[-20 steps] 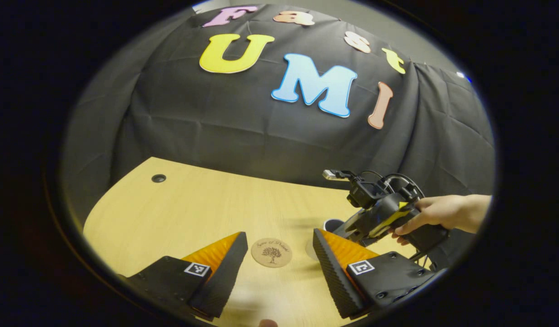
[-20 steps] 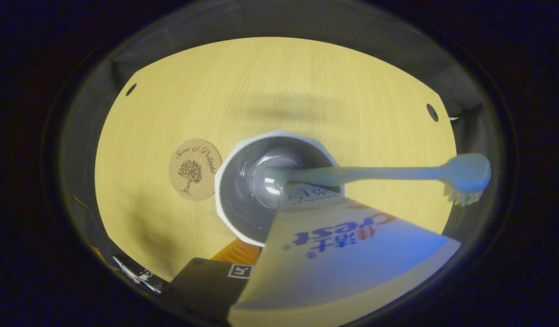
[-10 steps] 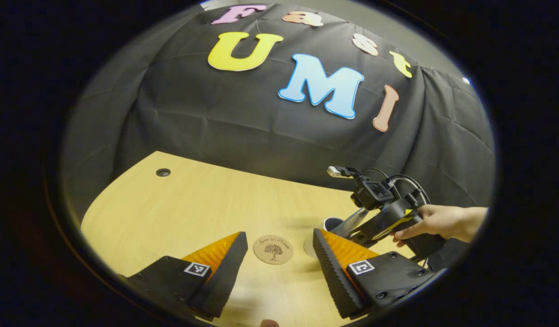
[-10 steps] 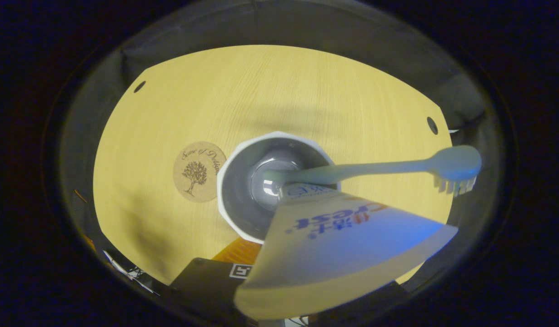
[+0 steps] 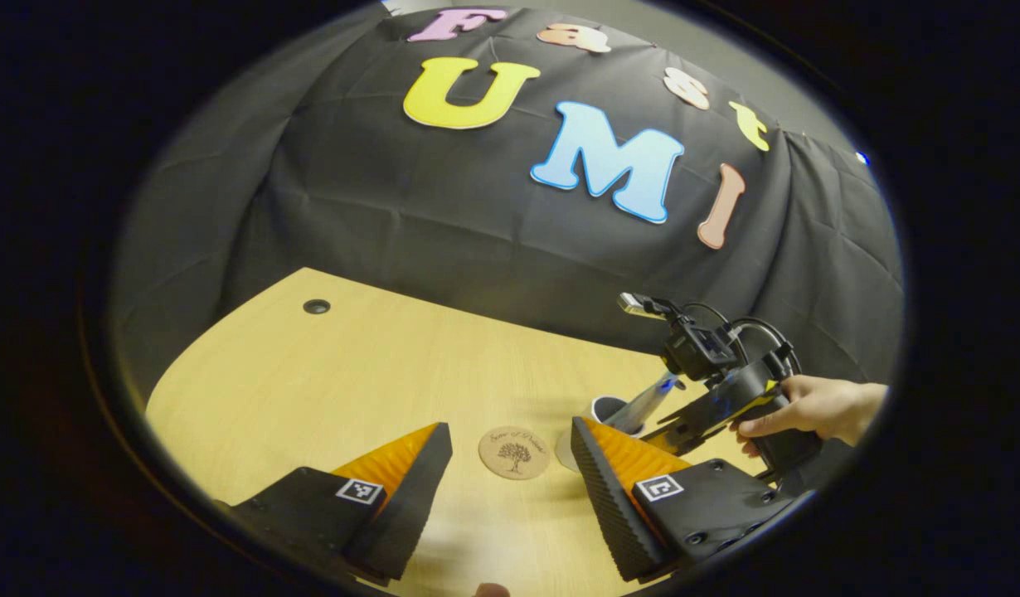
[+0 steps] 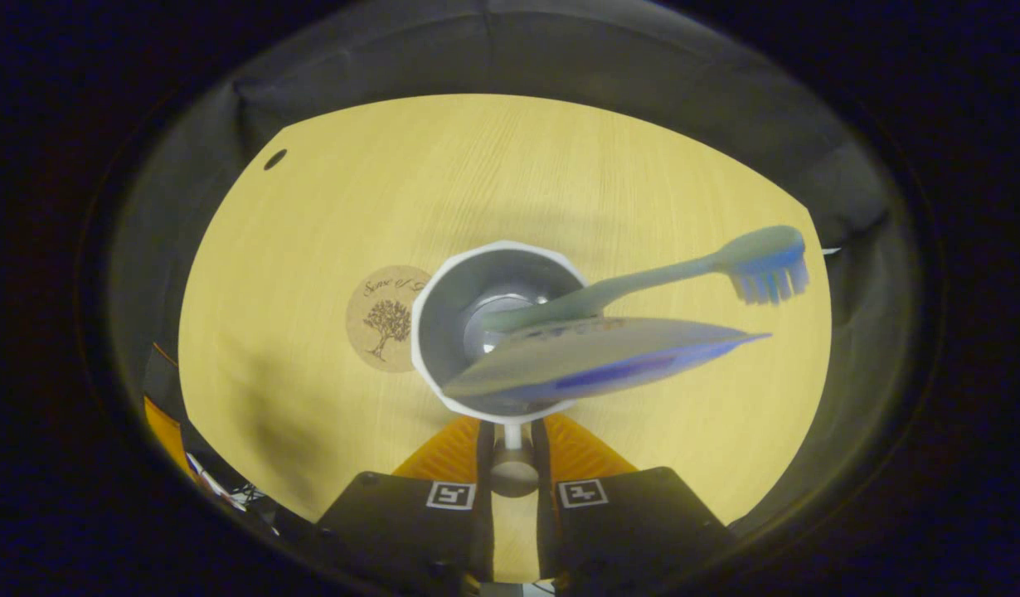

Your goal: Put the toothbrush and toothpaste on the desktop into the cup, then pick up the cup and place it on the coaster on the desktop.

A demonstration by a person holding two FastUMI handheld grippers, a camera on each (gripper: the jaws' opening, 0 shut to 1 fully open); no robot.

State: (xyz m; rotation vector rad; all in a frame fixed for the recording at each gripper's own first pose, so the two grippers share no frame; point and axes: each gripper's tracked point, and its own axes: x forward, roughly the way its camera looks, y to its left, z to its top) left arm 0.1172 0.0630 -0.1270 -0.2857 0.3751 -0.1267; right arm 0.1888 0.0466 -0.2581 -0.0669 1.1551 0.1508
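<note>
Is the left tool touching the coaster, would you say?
Apart. In the left gripper view the coaster lies between the left tool's open fingers, bare desk showing either side.

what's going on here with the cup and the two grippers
A person works a gripper in each hand. The toothbrush and toothpaste already stand in the white cup. The right gripper is at the cup's near rim, fingers close together. The cup sits beside the coaster, not on it. The left gripper is open.

Left gripper (image 5: 510, 489): black body, 2 square tags, ribbed wedge jaws, screws.
</note>
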